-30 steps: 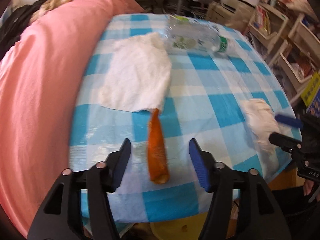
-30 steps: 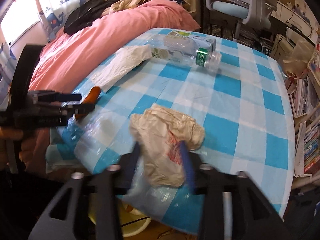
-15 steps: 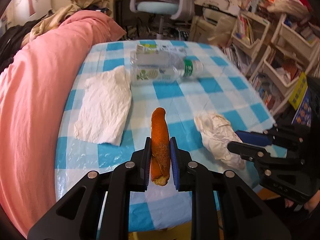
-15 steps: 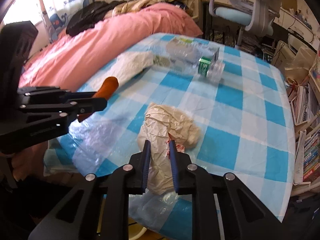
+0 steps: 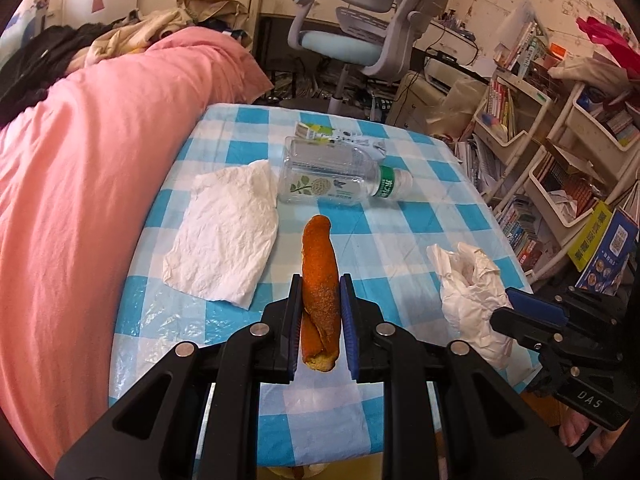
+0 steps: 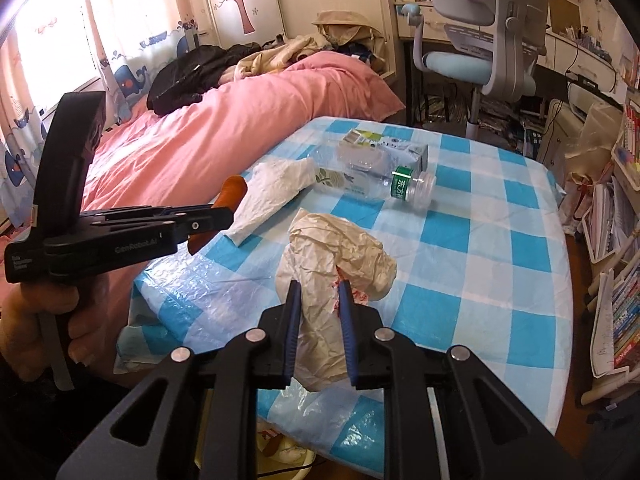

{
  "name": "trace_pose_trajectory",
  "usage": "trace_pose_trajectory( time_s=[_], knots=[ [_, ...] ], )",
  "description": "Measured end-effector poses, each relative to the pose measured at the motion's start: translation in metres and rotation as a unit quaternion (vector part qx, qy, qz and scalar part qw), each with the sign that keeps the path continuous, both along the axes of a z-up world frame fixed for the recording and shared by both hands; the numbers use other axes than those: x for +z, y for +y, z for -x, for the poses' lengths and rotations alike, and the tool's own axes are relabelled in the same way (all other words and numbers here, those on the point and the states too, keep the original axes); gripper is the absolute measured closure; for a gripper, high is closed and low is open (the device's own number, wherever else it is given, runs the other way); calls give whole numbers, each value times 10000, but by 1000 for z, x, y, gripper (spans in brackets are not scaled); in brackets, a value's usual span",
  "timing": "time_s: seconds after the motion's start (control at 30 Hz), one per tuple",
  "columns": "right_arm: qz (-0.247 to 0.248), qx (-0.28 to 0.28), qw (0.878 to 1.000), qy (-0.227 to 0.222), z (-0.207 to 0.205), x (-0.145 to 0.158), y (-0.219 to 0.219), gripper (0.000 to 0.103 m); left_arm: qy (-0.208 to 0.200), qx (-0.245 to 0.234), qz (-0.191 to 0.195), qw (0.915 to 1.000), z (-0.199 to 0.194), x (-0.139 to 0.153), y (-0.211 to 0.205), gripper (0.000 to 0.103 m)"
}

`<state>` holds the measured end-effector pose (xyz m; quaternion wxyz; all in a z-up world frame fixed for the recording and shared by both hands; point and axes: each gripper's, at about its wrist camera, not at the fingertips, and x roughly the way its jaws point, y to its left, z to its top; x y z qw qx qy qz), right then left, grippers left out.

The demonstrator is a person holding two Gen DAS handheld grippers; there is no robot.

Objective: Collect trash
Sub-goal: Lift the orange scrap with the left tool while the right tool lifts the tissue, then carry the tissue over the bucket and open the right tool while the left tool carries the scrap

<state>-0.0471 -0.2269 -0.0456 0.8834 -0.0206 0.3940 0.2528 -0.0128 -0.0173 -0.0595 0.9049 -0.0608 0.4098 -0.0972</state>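
Observation:
My left gripper [image 5: 320, 280] is shut on a long orange peel [image 5: 319, 268] and holds it lifted above the blue checked table [image 5: 420, 216]; the peel also shows in the right wrist view [image 6: 231, 194]. My right gripper [image 6: 319, 286] is shut on a crumpled whitish plastic bag [image 6: 332, 248], raised at the table's near edge; the bag also shows in the left wrist view [image 5: 468, 284]. A white paper napkin [image 5: 228, 236], an empty clear water bottle [image 5: 340, 178] and a flattened carton [image 5: 320, 131] lie on the table.
A bed with a pink duvet [image 5: 80, 168] runs along the table's left side. A grey office chair [image 5: 360, 32] stands behind the table. Bookshelves [image 5: 560, 152] crowd the right. A yellow bin [image 6: 280, 452] shows under the table's near edge.
My left gripper closed on the orange peel and lifted it off the table. My right gripper closed on the crumpled bag and raised it. Both pulled back and up.

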Motion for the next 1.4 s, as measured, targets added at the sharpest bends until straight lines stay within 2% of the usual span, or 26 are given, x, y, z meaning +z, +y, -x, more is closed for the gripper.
trace_pose_trajectory(
  time_s=[0.33, 0.8, 1.4],
  knots=[
    [27, 265, 9996, -55, 10, 1, 12, 83, -320, -28, -361, 9988, 9, 11, -8, 86],
    [132, 446, 9989, -67, 17, -4, 23, 83, -457, -51, -572, 9973, 12, 16, -13, 86],
    [150, 648, 9978, -22, 22, -4, 29, 83, -464, -44, -616, 9970, 12, 15, -14, 86]
  ],
)
